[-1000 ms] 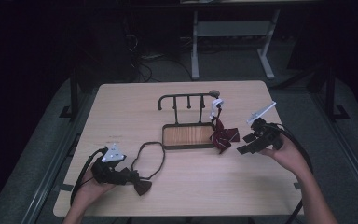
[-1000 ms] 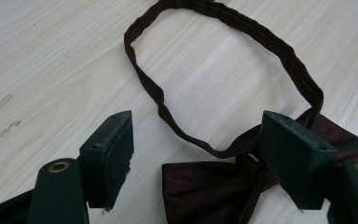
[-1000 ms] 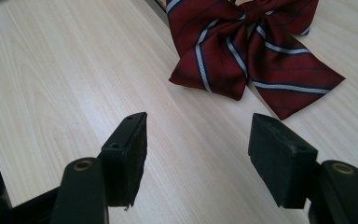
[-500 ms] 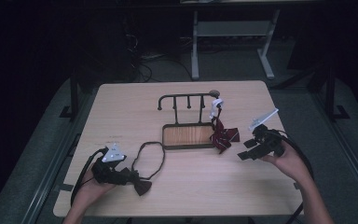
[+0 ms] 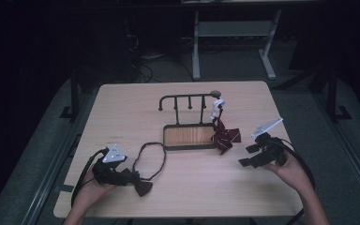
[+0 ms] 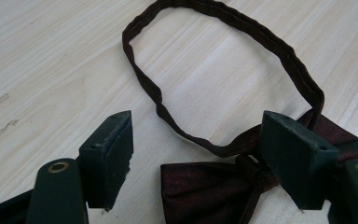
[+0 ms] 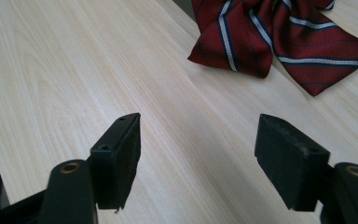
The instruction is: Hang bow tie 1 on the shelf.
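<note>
A dark maroon bow tie (image 6: 205, 189) lies flat on the table, its thin neck strap (image 5: 151, 158) spread in a loop beyond it. My left gripper (image 6: 196, 161) is open, its jaws standing either side of the bow's knot, low over the table at the front left (image 5: 130, 177). A red striped bow tie (image 7: 279, 35) hangs from the right end of a black rack (image 5: 187, 101) and rests partly on the table (image 5: 226, 136). My right gripper (image 7: 198, 158) is open with nothing between its fingers, over bare table just right of the striped tie (image 5: 249, 155).
The rack stands on a wooden base (image 5: 189, 136) at the table's middle, with several pegs along its top bar. A white tag (image 5: 217, 104) sits at the rack's right end. The table's front edge (image 5: 178, 216) runs close behind both hands. A desk frame (image 5: 234, 33) stands beyond the table.
My right gripper has drawn back toward the front right, away from the striped bow tie, and tilted lower. The left gripper and the dark bow tie have stayed where they were.
</note>
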Tool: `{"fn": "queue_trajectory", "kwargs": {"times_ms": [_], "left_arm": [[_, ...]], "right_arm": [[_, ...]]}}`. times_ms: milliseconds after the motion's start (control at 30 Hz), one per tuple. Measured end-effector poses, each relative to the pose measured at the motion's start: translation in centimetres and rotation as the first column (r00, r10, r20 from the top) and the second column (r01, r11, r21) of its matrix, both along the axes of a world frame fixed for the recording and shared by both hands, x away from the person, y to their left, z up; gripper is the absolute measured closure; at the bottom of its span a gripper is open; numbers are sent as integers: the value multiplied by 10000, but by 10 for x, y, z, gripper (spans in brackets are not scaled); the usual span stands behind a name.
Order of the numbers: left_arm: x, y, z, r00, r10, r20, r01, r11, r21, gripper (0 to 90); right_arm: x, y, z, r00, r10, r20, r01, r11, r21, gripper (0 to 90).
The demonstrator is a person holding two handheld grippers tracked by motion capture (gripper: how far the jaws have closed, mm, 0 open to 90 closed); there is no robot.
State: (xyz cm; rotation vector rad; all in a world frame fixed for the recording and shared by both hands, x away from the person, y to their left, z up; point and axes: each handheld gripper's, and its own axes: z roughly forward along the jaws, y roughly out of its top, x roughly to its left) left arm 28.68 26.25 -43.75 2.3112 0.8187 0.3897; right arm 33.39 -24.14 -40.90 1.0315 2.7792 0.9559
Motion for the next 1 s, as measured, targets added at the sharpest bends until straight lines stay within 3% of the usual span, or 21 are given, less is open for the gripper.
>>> {"fn": "queue_trajectory", "kwargs": {"times_ms": [233, 333, 567, 1000], "left_arm": [[0, 0, 0, 10000, -27, 14, 27, 10000, 22, 269], [0, 0, 0, 10000, -64, 16, 63, 9999, 91, 269], [-1, -1, 1, 9999, -93, 75, 92, 9998, 149, 269], [0, -1, 1, 9999, -72, 81, 71, 9998, 164, 269]], "right_arm": [[-11, 6, -10, 9998, -145, 112, 143, 9997, 221, 286], [-14, 8, -12, 9996, -191, 223, 191, 9998, 3, 281], [-21, 5, -18, 9974, -606, 386, 595, 9978, 292, 257], [-24, 11, -27, 9963, -430, 739, 425, 9991, 84, 216]]}}
